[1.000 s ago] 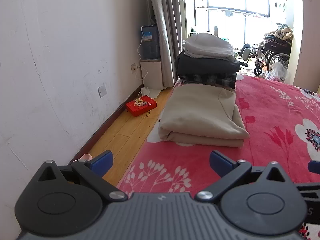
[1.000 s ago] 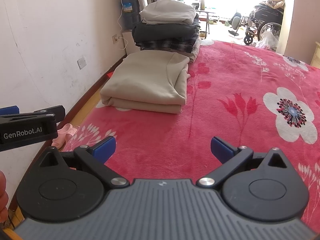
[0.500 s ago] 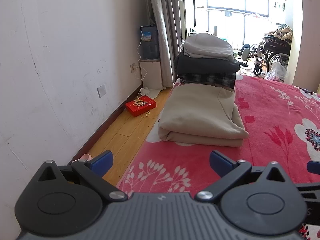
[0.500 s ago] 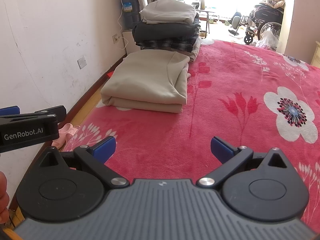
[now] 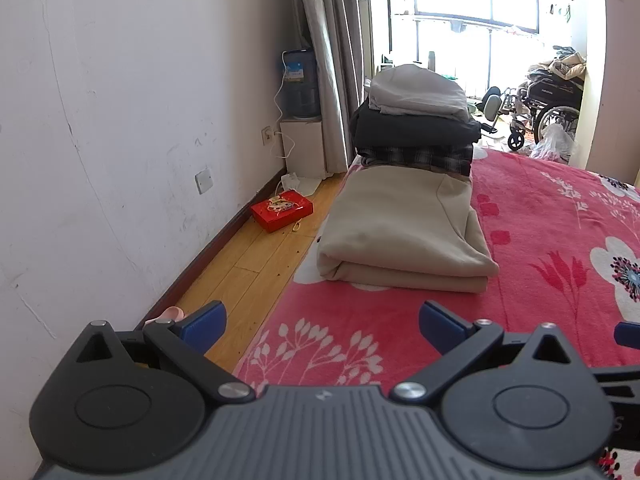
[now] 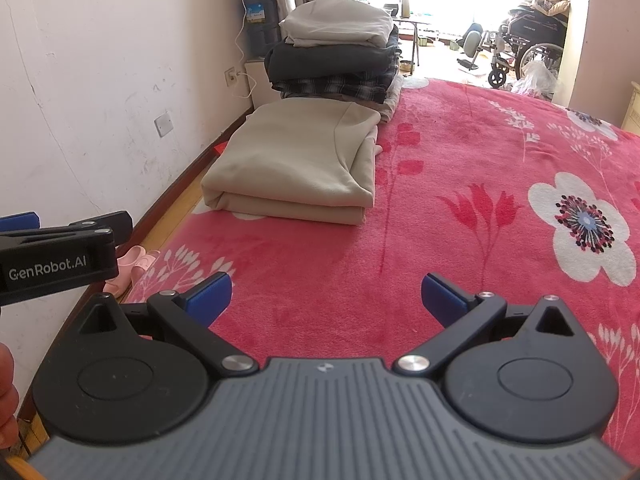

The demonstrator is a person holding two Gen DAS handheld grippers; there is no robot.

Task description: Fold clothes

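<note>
surface: red floral blanket (image 6: 460, 184) on bed, white wall left | beige folded garment (image 6: 296, 160) centre frame, clothes stack (image 6: 336, 52) behind | left gripper (image 5: 320, 322), right gripper (image 6: 326, 296) both low, jaws wide, empty

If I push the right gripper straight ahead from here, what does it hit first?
Probably the red floral blanket: the right gripper, jaws open and empty, points low across it. Skimming above it, the folded beige garment lies ahead, slightly left. Depth is hard to judge.
</note>
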